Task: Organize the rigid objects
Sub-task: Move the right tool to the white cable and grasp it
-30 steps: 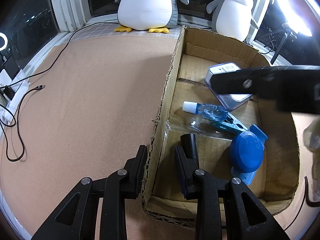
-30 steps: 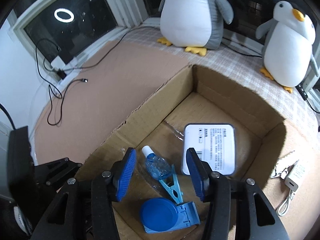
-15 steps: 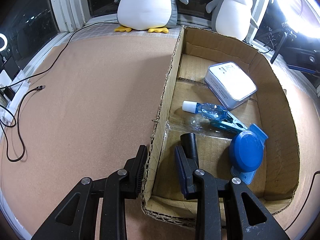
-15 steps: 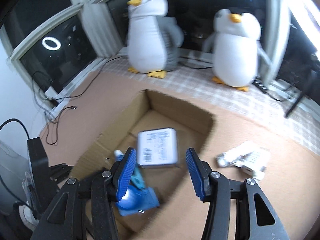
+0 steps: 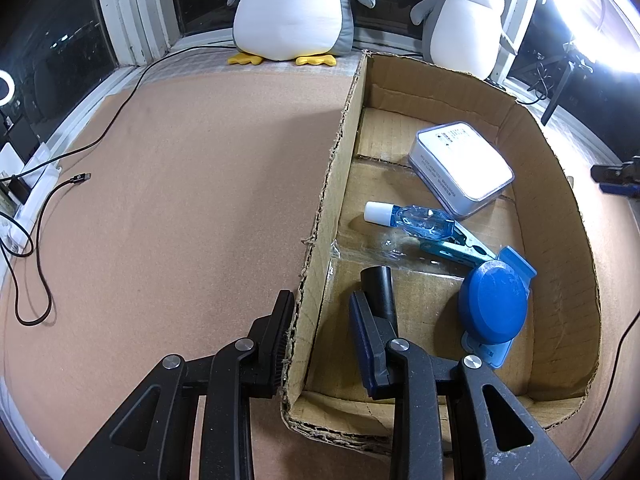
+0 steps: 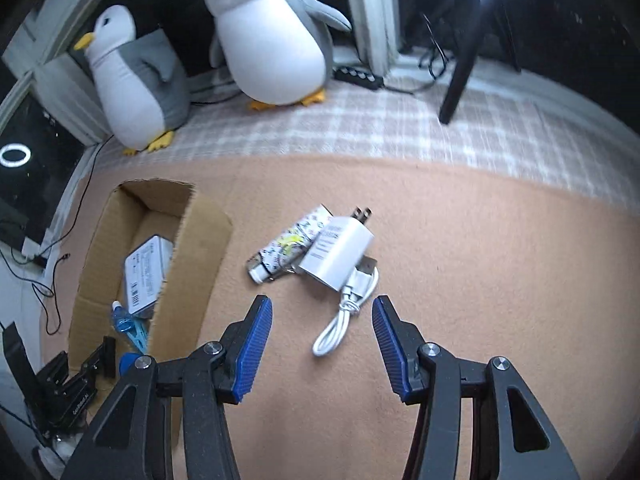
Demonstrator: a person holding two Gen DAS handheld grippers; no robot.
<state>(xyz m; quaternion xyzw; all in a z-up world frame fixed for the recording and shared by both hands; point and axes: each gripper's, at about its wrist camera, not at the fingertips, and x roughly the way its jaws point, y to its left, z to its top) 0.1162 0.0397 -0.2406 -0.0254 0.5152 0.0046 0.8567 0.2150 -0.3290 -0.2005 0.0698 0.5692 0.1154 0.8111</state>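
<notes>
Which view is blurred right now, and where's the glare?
Right wrist view: motion-blurred, worst across the checked cloth and the plush penguins; the white charger on the mat is soft too. Left wrist view: sharp, but a bright lamp blows out the top right corner and throws glare on the white box in the cardboard box. Both show fisheye bending at the edges.

Sitting against dark night windows (image 5: 68, 40): two plush penguins (image 5: 292, 8) on checked cloth (image 6: 400, 124); ring light (image 5: 6, 84) reflecting.

White charger (image 6: 340, 252) with coiled cable, patterned tube (image 6: 286, 246) touching, beside box (image 6: 188, 280).
</notes>
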